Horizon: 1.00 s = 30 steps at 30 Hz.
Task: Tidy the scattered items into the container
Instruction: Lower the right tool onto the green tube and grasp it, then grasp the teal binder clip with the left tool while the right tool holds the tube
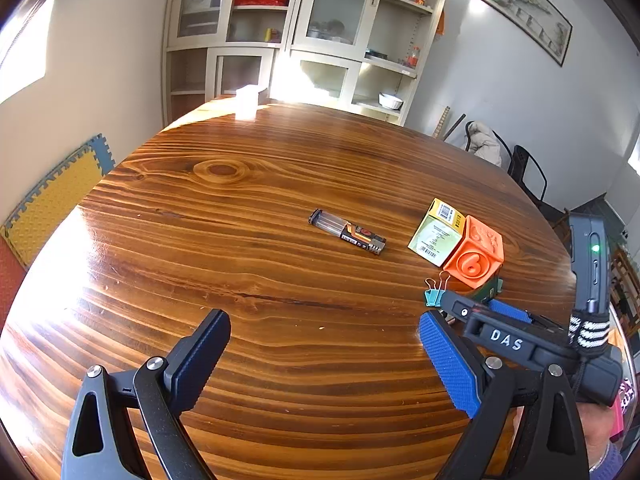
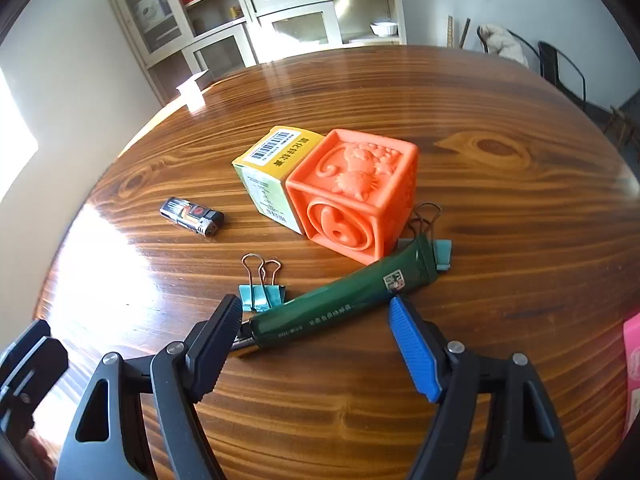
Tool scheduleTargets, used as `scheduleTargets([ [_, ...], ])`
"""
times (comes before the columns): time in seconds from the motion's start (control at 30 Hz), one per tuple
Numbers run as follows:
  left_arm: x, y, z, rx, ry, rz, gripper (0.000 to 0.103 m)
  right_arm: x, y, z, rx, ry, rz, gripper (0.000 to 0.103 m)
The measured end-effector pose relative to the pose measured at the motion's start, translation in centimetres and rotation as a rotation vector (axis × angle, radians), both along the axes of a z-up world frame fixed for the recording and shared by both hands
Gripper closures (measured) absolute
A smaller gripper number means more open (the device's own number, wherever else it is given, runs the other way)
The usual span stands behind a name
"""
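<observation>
On the wooden table point(image 1: 260, 280) lie a lighter point(image 1: 347, 232) point(image 2: 191, 216), a yellow-green box point(image 1: 436, 232) point(image 2: 272, 172), an orange number cube point(image 1: 474, 256) point(image 2: 354, 190), a dark green tube point(image 2: 340, 304) and two teal binder clips point(image 2: 262, 292) point(image 2: 440, 252). My right gripper point(image 2: 316, 312) is open, its fingers on either side of the tube's near end, just above it. My left gripper point(image 1: 324, 332) is open and empty over bare table, with the right gripper point(image 1: 480, 312) beside it to the right.
A white cup-like container point(image 1: 247, 102) point(image 2: 192, 90) stands at the table's far edge in bright sun glare. A pink object point(image 2: 632, 360) sits at the right edge. Cabinets and chairs stand beyond the table.
</observation>
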State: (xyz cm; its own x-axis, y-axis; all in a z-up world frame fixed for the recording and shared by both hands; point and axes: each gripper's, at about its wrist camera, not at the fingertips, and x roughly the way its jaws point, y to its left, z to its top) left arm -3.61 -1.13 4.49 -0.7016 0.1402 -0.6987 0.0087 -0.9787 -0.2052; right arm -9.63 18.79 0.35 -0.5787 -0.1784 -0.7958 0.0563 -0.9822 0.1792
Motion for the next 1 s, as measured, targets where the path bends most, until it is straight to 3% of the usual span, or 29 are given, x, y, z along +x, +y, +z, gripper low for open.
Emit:
scheduleTargets([
  [0.27, 0.2, -0.2, 0.0, 0.004, 0.001, 0.009, 0.006, 0.5, -0.9, -0.6, 0.175, 0.024, 0.045, 0.023],
  [0.37, 0.2, -0.3, 0.1, 0.003, 0.005, 0.009, 0.006, 1.1, -0.4, -0.5, 0.181, 0.03, 0.055, 0.023],
  [0.83, 0.0, 0.8, -0.6, -0.04, -0.009, -0.004, 0.006, 3.4, 3.3, -0.1, 0.161, 0.055, 0.01, 0.085],
  [1.0, -0.1, 2.0, -1.0, -0.086, 0.01, -0.037, 0.006, 4.3, 4.9, -0.1, 0.125, 0.06, -0.014, 0.086],
])
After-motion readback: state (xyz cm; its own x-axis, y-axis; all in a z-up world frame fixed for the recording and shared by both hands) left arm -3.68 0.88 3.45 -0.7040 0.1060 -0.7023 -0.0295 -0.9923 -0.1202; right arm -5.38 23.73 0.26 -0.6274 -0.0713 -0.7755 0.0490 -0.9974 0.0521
